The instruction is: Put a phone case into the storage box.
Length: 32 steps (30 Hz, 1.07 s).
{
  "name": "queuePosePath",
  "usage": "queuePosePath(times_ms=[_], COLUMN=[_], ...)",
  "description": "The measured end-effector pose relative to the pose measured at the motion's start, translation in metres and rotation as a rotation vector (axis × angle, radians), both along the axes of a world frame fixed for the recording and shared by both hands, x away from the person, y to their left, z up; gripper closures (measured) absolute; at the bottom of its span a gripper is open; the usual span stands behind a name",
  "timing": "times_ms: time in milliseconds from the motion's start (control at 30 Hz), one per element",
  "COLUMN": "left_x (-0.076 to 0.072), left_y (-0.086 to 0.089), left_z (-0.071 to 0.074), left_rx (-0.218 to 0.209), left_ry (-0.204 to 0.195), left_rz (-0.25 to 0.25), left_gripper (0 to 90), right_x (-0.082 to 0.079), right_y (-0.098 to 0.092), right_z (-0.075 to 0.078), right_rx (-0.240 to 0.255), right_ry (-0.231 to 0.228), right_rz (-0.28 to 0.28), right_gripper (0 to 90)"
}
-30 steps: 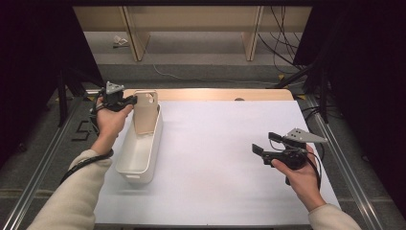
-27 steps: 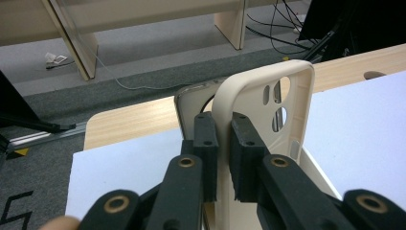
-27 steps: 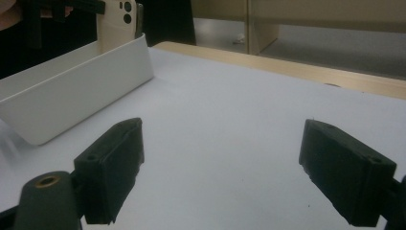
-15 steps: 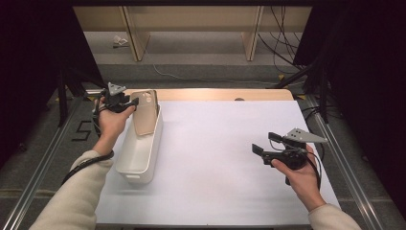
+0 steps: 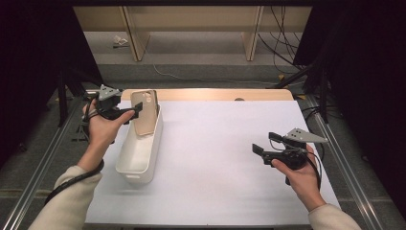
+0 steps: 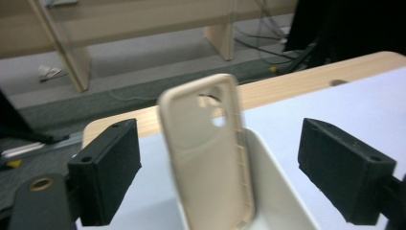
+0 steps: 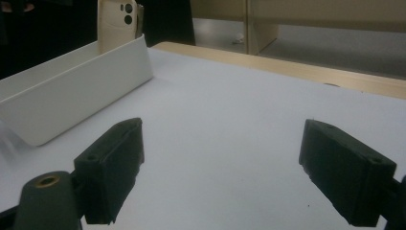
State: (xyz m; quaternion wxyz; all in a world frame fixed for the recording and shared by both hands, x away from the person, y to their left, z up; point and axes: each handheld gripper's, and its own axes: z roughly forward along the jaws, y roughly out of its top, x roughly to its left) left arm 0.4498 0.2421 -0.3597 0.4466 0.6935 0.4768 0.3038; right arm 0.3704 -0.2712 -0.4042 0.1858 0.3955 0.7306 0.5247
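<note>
Phone case (image 5: 145, 111): upright in white tray (image 5: 140, 155)
Left gripper (image 6: 230, 167): fingers spread around the case
Right gripper (image 7: 234, 167): fingers spread above bench (image 5: 215, 143)

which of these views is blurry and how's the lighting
High view: sharp enough, the white table sheet evenly lit, the surroundings falling to black at both sides. Left gripper view: the beige rubbery phone case standing in the white plastic bin is soft and slightly smeared, background softer too. Right gripper view: the near black tongs are soft, and the sheet shows no glare.
</note>
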Motion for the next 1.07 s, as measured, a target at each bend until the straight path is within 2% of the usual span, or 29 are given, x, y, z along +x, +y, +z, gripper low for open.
queuePosePath(times_ms=[67, 233, 400, 600, 700, 767, 1067], left_x=[-0.014, -0.05, -0.081, -0.108, -0.117, -0.123, -0.128], left_y=[-0.004, -0.014, -0.023, -0.032, -0.034, -0.036, -0.035], left_z=[-0.001, -0.011, -0.023, -0.037, -0.044, -0.048, -0.058], left_rx=[0.0, 0.0, -0.01, -0.04, -0.043, -0.029, 0.001], left_ry=[0.004, 0.012, 0.006, -0.014, -0.038, -0.052, -0.031], left_rz=[-0.04, -0.117, -0.199, -0.248, -0.249, -0.247, -0.235], left_gripper=[6.9, 0.5, 0.0, 0.0, 0.0, 0.0, 0.2], right_x=[0.0, -0.001, -0.001, -0.001, -0.001, -0.001, -0.002], right_y=[0.0, 0.0, 0.0, 0.0, 0.001, 0.001, 0.005], right_z=[0.0, 0.001, 0.0, 0.001, 0.001, 0.002, 0.002], right_rx=[-0.003, -0.001, -0.001, -0.003, -0.001, 0.0, -0.001], right_ry=[0.002, 0.001, 0.003, 0.0, -0.001, -0.008, -0.007], right_rz=[0.0, -0.001, 0.0, 0.003, 0.005, 0.005, 0.019], right_gripper=[16.4, 16.4, 16.4, 16.4, 16.4, 16.4, 16.4])
